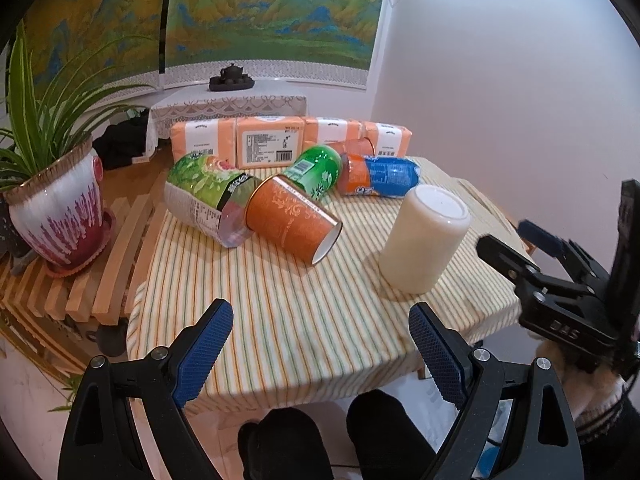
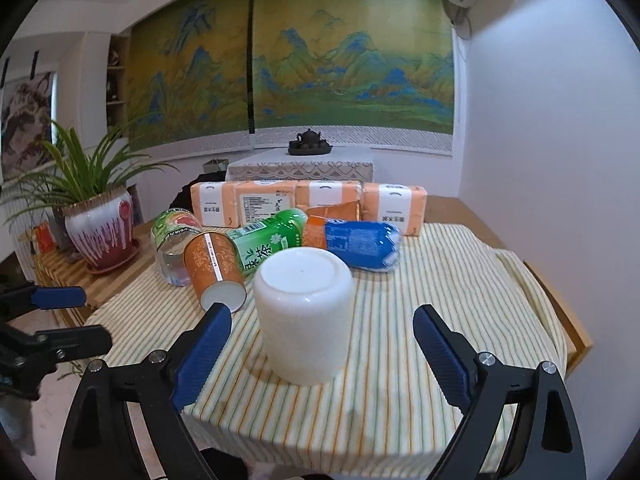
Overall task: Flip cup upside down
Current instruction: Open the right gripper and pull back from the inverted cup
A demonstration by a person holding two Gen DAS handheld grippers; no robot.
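On striped cloth (image 2: pixel 400 360): smooth white round cup (image 2: pixel 305 316), base up.
Right gripper (image 2: pixel 322 344): spread, empty, near cup.
Left gripper (image 1: pixel 320 340): spread, empty.

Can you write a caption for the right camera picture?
Open right gripper facing a white plastic cup standing upside down on the striped tablecloth.

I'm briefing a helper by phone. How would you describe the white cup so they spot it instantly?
Find the small table under the striped yellow tablecloth. Nearest its front edge, ahead of the open right gripper, stands the plain white cylindrical cup, upside down with its flat base up. Every neighbour behind it is colourfully printed and lying on its side, like the orange paper cup.
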